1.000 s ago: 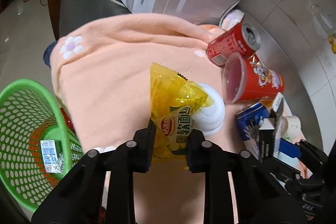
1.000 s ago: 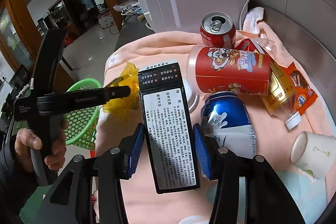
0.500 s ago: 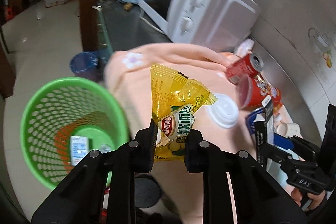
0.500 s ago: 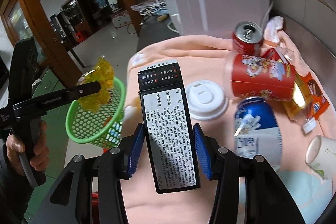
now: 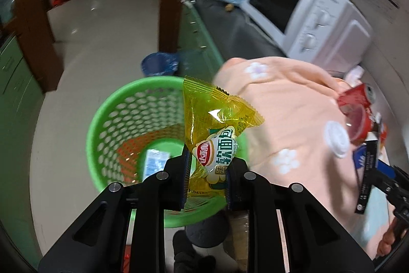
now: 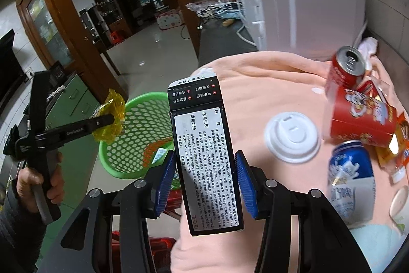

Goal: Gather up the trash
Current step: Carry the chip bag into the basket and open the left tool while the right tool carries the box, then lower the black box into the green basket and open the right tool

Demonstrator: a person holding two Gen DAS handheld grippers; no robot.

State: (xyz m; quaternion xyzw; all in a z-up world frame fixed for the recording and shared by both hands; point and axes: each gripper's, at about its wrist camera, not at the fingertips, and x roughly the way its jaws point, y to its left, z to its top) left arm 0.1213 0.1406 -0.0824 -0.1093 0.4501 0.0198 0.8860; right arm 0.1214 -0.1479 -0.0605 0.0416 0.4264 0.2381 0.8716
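Kitchen setting: a counter [image 6: 219, 47] carries a white microwave [image 6: 306, 9] and is draped beyond it with a peach cloth [image 6: 258, 83], all ahead of the right hand-held gripper [image 6: 204, 181].

Green basket [image 5: 122, 134]: stands on the floor off the counter edge, directly beneath and ahead of the left hand-held gripper [image 5: 205, 175]. One small packet already lies at its bottom.

Litter remaining on the cloth, to the right of the right hand-held gripper: red paper cup [image 6: 360, 117] on its side, red can [image 6: 345, 68], blue-and-white can [image 6: 350, 170], white lid [image 6: 291, 136].

Black carton [image 6: 204, 157]: clamped upright between the blue pads of the right hand-held gripper, held above the cloth edge, short of the basket. Judged stiff, light and flat-sided; the grip across its narrow faces looks secure.

Yellow snack bag [image 5: 214, 140]: pinched at its lower half by the left hand-held gripper, hanging over the basket rim. Judged very light, soft and slick film; best held across a sealed or crumpled section, as present. It may drift on release, so centring over the opening is advised.
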